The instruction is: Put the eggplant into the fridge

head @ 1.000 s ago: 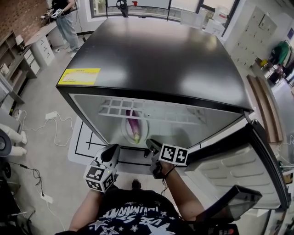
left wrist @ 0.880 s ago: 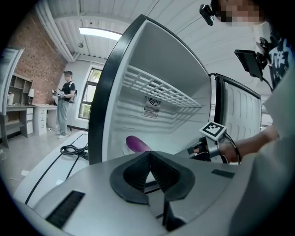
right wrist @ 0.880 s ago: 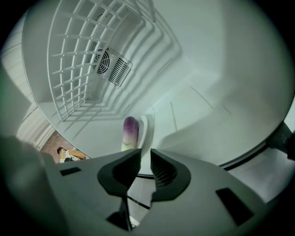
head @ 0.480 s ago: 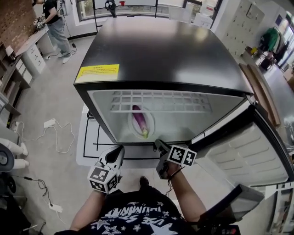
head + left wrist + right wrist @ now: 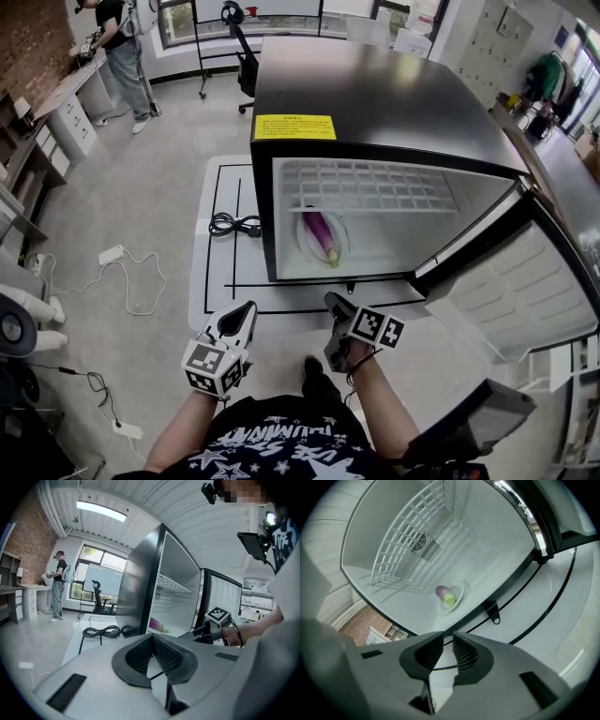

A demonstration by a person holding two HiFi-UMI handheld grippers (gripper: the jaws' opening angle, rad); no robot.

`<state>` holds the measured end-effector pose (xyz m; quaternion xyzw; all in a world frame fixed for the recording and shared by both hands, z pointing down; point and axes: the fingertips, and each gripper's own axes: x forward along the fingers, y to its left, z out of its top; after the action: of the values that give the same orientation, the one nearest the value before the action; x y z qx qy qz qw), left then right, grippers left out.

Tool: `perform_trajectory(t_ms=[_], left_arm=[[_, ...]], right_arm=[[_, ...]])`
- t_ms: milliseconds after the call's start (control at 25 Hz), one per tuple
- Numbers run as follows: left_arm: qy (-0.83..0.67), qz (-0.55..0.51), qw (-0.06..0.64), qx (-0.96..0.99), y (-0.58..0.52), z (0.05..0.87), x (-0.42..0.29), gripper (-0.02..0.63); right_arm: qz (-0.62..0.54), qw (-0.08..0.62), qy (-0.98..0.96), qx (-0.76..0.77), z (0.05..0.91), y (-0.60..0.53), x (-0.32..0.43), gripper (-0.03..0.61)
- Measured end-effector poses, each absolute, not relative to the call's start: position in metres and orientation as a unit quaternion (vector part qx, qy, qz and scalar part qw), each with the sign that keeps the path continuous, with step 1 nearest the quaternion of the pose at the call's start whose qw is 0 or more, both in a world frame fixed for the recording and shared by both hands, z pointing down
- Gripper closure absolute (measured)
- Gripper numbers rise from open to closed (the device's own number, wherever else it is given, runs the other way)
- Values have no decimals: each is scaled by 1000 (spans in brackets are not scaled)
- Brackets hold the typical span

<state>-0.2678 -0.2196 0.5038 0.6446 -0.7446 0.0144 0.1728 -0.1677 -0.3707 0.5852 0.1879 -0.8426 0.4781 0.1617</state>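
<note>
Where the eggplant lies: the purple eggplant with a green stem end [image 5: 322, 236] rests on a white oval plate [image 5: 341, 228] on the floor of the black box-shaped fridge [image 5: 375, 94], back from its front lip.
Fridge mouth: open toward the person; the white-lined door [image 5: 525, 291] is swung wide to the person's right, its edge well apart from both grippers.
Shelf: one white wire shelf [image 5: 361, 192] spans the cavity above the plate, with empty space between them.
Left gripper [image 5: 248, 307]: outside the fridge over the white floor mat [image 5: 214, 202]; jaw tips meet, nothing between them.
Right gripper [image 5: 333, 301]: near the fridge's front bottom edge, outside it; jaws a narrow slit apart, holding nothing; its own view looks straight into the cavity at the eggplant.
Room to the left: bare grey floor, with a coiled black cable [image 5: 232, 225] just beside the fridge's left wall.
Count: one eggplant, one plate, one shelf, one door, two grippers.
Background: one person [image 5: 117, 37] stands at a far desk.
</note>
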Motion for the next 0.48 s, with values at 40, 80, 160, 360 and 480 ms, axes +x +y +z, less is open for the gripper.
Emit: perform_trajectory(t_ms=[40, 80, 160, 360, 480], left_arm=[[-743, 13, 173, 646, -214, 504, -269, 604], [-741, 13, 172, 649, -208, 504, -269, 604], [-737, 13, 169, 654, -196, 504, -270, 604], [-726, 12, 166, 667, -160, 508, -265, 604], [-716, 15, 166, 678, -135, 512, -258, 606]], right_arm=[[477, 158, -844, 190, 584, -365, -169, 514], [475, 153, -844, 194, 583, -359, -169, 514], [475, 140, -845, 202, 580, -347, -169, 515], [481, 122, -841, 218, 580, -303, -156, 515], [481, 116, -836, 235, 584, -274, -144, 557]])
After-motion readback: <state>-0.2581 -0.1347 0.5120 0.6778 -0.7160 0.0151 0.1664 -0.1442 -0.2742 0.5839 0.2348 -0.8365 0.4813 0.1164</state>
